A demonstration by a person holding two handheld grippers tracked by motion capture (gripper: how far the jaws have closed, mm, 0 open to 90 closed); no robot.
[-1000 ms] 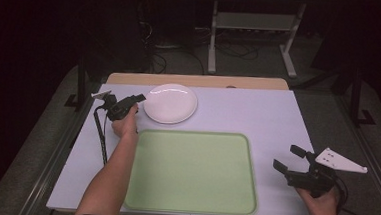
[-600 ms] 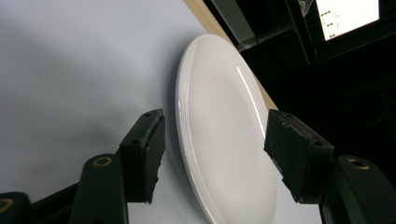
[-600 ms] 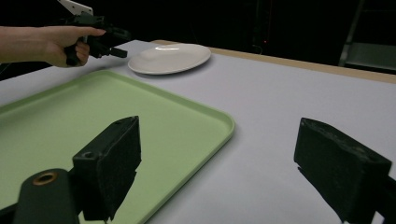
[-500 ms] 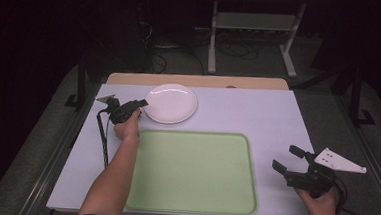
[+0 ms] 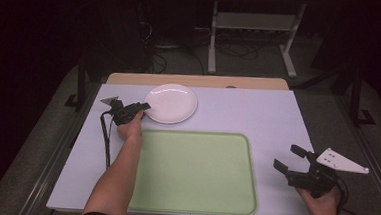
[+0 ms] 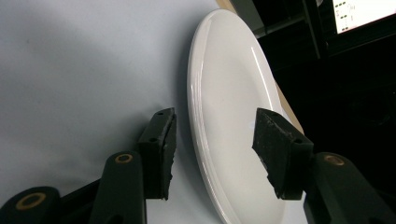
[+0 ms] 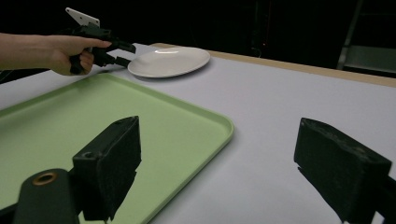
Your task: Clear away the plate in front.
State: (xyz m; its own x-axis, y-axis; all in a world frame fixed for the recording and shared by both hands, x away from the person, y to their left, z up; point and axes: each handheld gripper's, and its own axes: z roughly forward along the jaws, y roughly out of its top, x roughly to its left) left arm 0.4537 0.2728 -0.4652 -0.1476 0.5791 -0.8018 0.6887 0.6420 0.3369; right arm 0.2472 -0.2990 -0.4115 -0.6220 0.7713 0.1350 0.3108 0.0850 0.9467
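Observation:
A white plate (image 5: 171,102) lies on the pale table (image 5: 238,110) at the back left. My left gripper (image 5: 146,107) is turned on its side at the plate's left rim. In the left gripper view the plate (image 6: 229,93) has its rim between the two pads, one pad (image 6: 161,149) beside the rim and the other over the plate's face. The jaws have just been closing, and a gap still shows on both sides. My right gripper (image 5: 286,157) hovers wide open at the front right, holding nothing.
A light green tray (image 5: 197,134) lies bare in the middle front, between the two hands; its near corner (image 7: 219,122) lies just ahead of my right gripper (image 7: 219,154). A wooden strip (image 5: 195,80) borders the table's far edge. Dark floor and a metal stand lie beyond.
The left jaws have narrowed around the plate's rim. The left hand has barely shifted, and the right hand has kept still.

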